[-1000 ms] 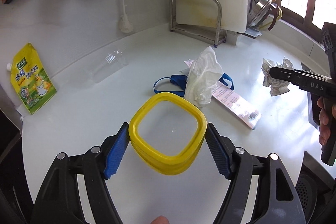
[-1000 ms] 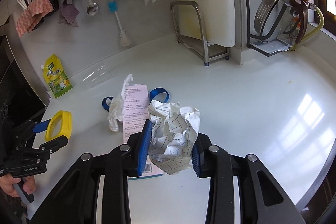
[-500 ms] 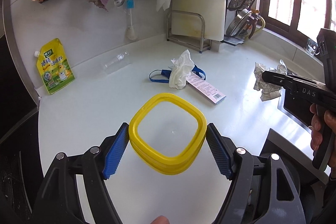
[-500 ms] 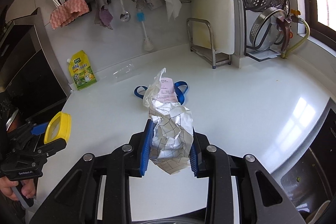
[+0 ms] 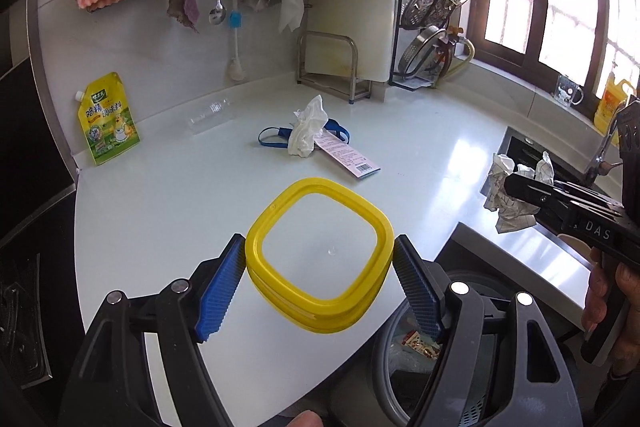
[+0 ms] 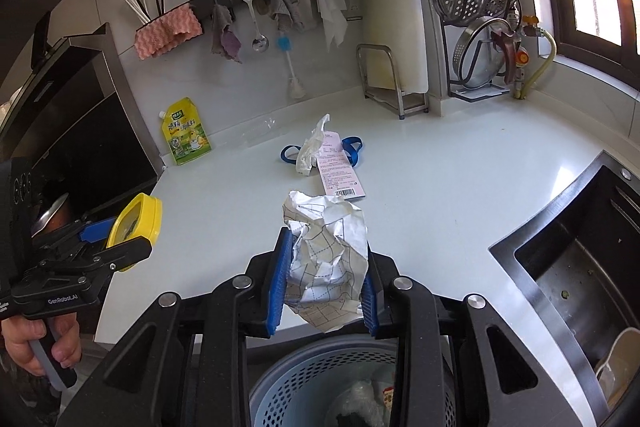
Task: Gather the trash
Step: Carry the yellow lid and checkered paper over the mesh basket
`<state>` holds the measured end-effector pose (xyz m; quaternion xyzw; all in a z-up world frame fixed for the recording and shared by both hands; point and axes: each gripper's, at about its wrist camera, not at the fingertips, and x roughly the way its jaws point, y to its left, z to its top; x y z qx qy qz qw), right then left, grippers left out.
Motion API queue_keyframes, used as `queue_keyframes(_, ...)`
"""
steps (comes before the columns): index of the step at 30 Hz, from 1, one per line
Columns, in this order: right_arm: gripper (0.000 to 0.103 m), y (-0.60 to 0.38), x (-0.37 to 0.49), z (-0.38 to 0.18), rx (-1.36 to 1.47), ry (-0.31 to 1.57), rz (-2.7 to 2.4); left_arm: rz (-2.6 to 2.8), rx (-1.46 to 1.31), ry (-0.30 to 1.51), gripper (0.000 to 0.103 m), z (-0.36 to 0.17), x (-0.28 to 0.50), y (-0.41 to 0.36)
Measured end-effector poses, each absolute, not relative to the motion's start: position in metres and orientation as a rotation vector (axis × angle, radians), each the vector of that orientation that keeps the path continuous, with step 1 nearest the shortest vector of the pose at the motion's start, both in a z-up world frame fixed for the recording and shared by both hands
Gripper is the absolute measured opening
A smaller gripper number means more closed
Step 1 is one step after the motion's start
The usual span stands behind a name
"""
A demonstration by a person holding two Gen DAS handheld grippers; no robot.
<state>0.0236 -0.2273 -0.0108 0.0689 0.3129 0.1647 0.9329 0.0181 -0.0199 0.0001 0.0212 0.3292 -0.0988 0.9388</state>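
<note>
Left gripper (image 5: 320, 263) is clamped wide on a yellow lid (image 5: 320, 255), held above the counter's (image 5: 180, 195) front edge. Right gripper (image 6: 324, 281) pinches a crumpled paper ball (image 6: 326, 259) narrow, above a blue-grey trash bin (image 6: 304, 379) below the counter. A white tissue (image 5: 306, 131), blue strap (image 5: 272, 139) and receipt (image 5: 346, 157) lie mid-counter, clear bottle (image 5: 208, 111) and yellow pouch (image 5: 107, 121) near the wall.

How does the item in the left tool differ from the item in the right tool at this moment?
The yellow-rimmed lid in the left tool is rigid and keeps its rounded-square shape; the crumpled paper in the right tool is soft and squashed. The lid spreads its pads wide; the paper sits between pads set much closer. The lid is yellow with a clear centre; the paper is white with printed lines. Both are gripped off the counter, near the bin.
</note>
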Motion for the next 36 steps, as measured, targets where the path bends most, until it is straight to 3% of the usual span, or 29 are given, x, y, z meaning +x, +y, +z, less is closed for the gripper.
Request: queue_keyframes(36,0.030,-0.271,-0.100,-0.070,0.211,0.718,0.227,-0.331,0.070,0.730,0.073,-0.034,-0.057,-0.089)
